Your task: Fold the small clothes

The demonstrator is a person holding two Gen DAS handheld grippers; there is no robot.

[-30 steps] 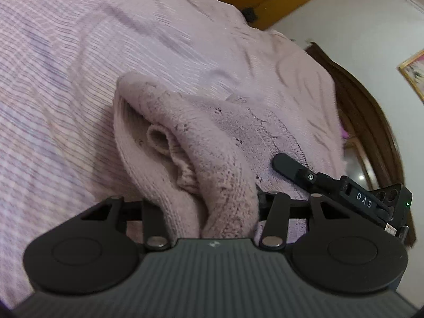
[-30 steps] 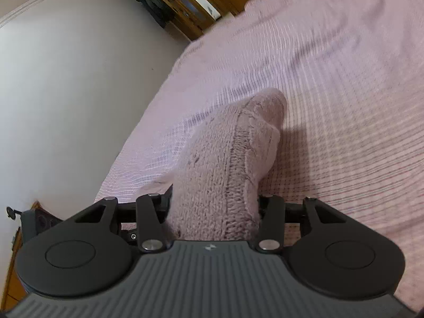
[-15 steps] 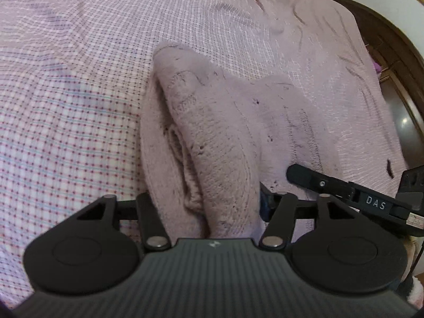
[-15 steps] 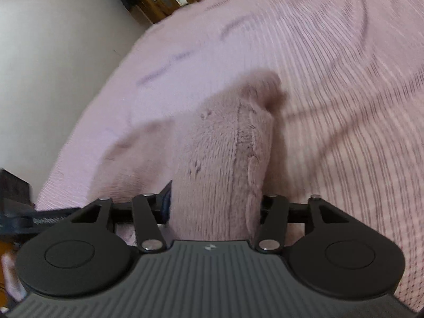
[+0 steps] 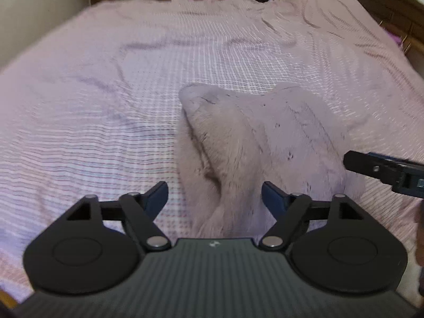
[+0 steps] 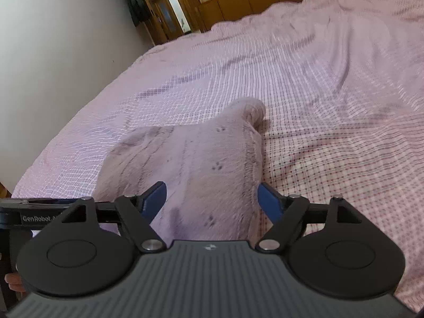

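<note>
I am opening both the left gripper (image 5: 214, 196) and the right gripper (image 6: 212, 196); the fingers are standing apart, clear of the knit (image 5: 254, 143) lying folded on the bed (image 5: 106, 106). The risk is fuzzy fabric snagging a finger (image 5: 271, 196) while I am backing off, dragging the fold open.

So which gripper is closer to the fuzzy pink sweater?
Neither: both are at it. Left gripper and right gripper each straddle the sweater, jaws opening.

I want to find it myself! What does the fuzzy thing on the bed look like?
Look at the big bed with the pink checked bedspread. Near its front edge, just ahead of the two black grippers, lies a folded knitted garment. It is plain dusty pink and fluffy, with no checks, unlike the sheet.
</note>
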